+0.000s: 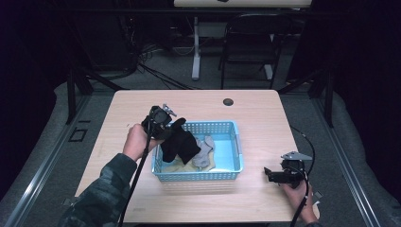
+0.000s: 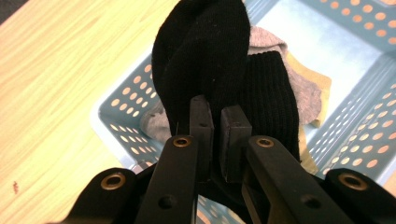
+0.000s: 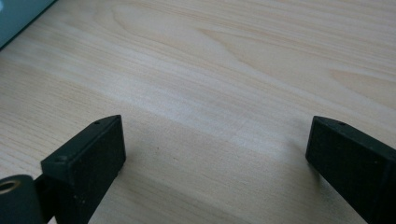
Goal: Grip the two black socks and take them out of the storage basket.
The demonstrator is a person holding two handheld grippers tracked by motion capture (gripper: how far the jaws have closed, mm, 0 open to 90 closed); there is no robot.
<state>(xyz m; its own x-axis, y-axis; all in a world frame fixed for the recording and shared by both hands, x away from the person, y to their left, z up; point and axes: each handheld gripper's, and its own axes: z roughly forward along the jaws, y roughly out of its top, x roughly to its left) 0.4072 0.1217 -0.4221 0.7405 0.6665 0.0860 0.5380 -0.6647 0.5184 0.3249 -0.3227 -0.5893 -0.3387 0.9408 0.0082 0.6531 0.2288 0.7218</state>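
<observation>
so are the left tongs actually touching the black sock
Touching. In the left gripper view the left tongs are shut on the black sock, its fabric pinched between the two jaws above the blue basket.

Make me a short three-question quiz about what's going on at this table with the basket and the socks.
1. True or false: the left hand-held gripper is shut on a black sock.
2. What lies under the right hand-held gripper? A) the basket B) bare table C) a grey sock
3. Fill in: the black sock hangs over the blue ____.

Key:
1. True; its jaws pinch the sock's fabric.
2. B; its jaws stand wide apart over the wooden table.
3. basket; a grey sock and something yellowish lie inside it.
</observation>
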